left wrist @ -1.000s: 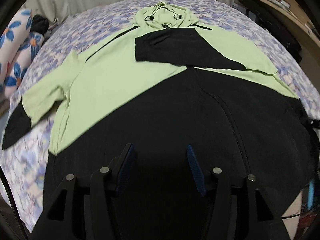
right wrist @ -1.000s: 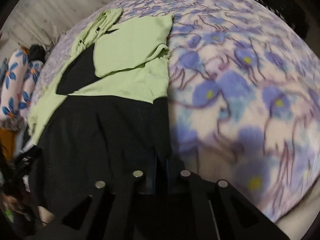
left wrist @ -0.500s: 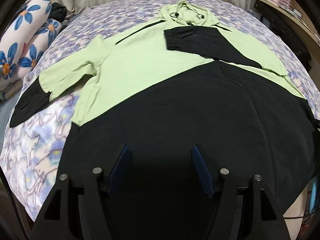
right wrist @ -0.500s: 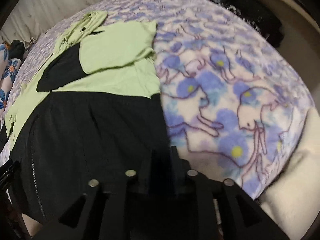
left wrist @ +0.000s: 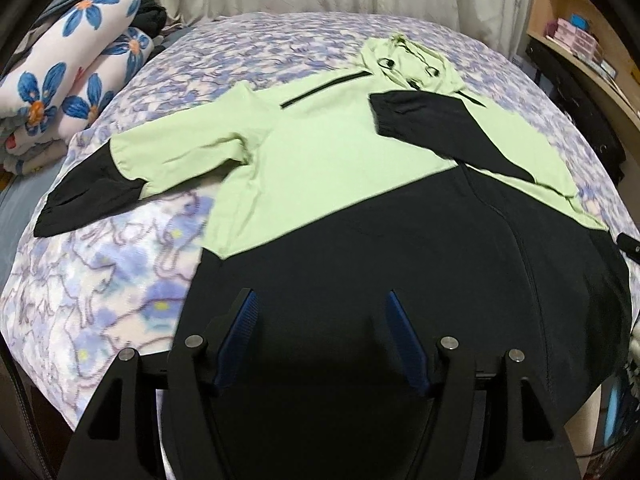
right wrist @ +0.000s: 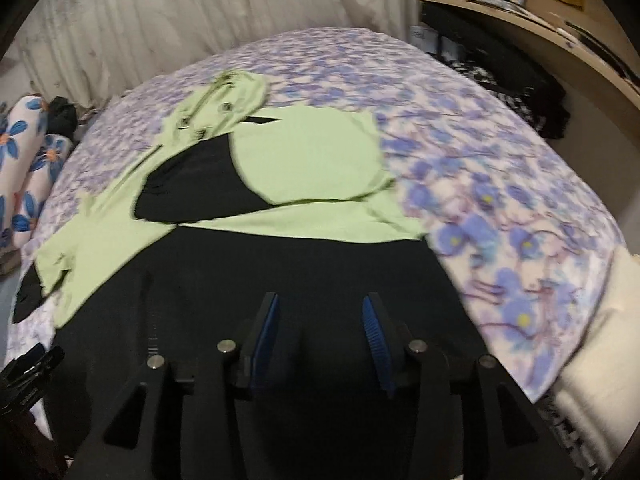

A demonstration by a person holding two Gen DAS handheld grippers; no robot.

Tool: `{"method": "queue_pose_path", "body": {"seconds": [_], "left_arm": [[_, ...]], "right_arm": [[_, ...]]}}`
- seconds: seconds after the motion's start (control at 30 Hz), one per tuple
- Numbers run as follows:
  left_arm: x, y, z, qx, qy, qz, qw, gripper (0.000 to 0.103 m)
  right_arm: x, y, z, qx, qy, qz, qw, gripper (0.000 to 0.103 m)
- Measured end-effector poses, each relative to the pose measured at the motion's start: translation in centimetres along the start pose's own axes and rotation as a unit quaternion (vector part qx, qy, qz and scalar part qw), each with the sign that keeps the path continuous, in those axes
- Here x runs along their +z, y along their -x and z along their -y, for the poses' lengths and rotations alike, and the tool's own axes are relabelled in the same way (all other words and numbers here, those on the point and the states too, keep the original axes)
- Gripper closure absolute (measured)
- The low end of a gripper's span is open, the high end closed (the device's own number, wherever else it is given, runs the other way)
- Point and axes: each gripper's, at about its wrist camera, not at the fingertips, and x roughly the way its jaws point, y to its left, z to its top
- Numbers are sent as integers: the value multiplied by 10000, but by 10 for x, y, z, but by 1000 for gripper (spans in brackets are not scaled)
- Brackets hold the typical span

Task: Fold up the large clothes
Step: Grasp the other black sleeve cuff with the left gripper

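Hovering over the black hem end of the hoodie, both grippers have nothing in them right now. The left gripper has its jaws spread wide, blue pads showing on the insides, with only dark fabric under the gap. Same deal with the right gripper: jaws apart, nothing pinched, sitting above the black lower panel closer to the hoodie's right edge.

The hoodie itself is lying flat on the bed, which has a purple and blue floral blanket. The hoodie's near half is black and the far half is light green, split along a diagonal line. From the left wrist view, one sleeve is folded across the chest, with its black cuff landing just below the hood. The other sleeve sticks out sideways off the hoodie's left side onto the blanket, green at the shoulder and black at the cuff. The hood sits at the far end with its drawstrings and eyelets visible.

Left of the hoodie, past the spread sleeve, there's a rolled-up flower-print quilt. Behind the hoodie is a pale curtain, and off to its right a wooden shelf with some small boxes on it. The right wrist view is a bit blurry.
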Motion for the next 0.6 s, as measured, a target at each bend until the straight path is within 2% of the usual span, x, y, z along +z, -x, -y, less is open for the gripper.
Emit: {"method": "queue_pose_path", "body": {"seconds": [0.27, 0.6], "left_arm": [[0, 3, -31, 15, 298, 40, 9995, 37], [-1, -12, -78, 29, 733, -16, 9973, 37]], "right_arm": [[-7, -13, -72, 494, 537, -159, 9972, 60], [-12, -31, -150, 929, 1228, -319, 9876, 60]]}}
